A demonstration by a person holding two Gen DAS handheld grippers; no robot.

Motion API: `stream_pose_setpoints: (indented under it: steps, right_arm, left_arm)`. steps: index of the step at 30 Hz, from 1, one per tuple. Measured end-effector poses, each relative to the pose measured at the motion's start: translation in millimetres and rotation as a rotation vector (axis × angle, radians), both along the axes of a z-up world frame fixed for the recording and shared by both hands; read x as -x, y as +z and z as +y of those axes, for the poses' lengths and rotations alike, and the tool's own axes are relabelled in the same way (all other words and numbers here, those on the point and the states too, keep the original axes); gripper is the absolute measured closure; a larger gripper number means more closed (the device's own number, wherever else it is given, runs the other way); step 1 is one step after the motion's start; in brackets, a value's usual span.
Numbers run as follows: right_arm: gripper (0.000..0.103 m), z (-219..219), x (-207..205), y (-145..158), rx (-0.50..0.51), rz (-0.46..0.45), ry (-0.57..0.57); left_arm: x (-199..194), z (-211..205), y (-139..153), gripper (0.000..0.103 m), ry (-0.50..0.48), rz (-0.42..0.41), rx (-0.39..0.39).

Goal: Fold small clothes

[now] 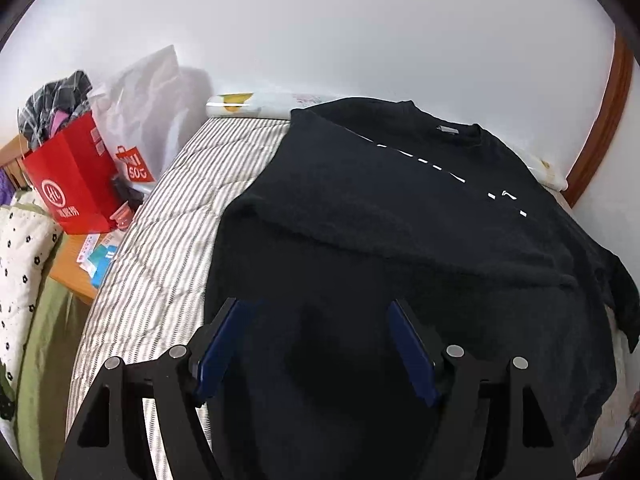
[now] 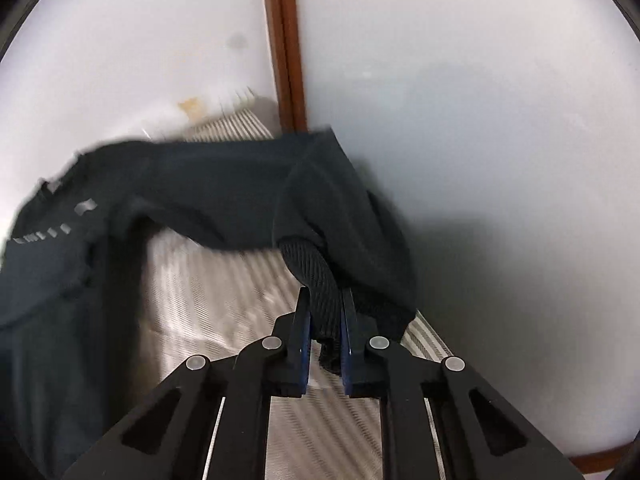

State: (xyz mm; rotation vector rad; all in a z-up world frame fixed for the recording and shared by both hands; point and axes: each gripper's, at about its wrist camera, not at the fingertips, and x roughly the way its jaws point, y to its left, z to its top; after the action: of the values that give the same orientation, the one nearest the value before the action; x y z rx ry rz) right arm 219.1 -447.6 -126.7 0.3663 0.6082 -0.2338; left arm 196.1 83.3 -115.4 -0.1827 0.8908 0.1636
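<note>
A black sweater [image 1: 400, 216] with white dashed print lies spread on a striped mattress [image 1: 168, 248], its left sleeve folded across the chest. My left gripper [image 1: 316, 308] is open and empty, hovering over the sweater's lower body. In the right wrist view the sweater [image 2: 224, 192] is blurred by motion. My right gripper [image 2: 326, 300] is shut on the ribbed cuff of the right sleeve [image 2: 316, 264] and holds it lifted above the mattress [image 2: 224, 292], close to the wall.
A red paper bag [image 1: 76, 184] stuffed with clothes and a white shopping bag [image 1: 140, 120] stand on a wooden stand left of the bed. A white wall [image 2: 480, 120] and brown wooden trim [image 2: 286, 40] lie right behind the sleeve. A dotted quilt [image 1: 20, 264] is at far left.
</note>
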Motion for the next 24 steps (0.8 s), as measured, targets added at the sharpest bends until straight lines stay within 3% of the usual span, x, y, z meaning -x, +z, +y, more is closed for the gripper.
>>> stream_pose_setpoints:
  steps: [7,12,19,24]
  right_arm:
    - [0.092,68,-13,91,-0.069,-0.128,0.142]
    - [0.093,154,-22,144,-0.091,-0.193,0.288]
    - [0.093,271,-44,188,-0.126,-0.25,0.468]
    - [0.093,356,-59,197,-0.165,-0.264,0.622]
  left_arm:
    - [6,44,-7,0.031,-0.016,0.002,0.078]
    - [7,73,-9,0.031,-0.035,-0.014,0.098]
    - [-2,103,-22,0.031,0.004,0.013,0.09]
    - [-9,115,-33,0.031,0.002,0.039,0.101]
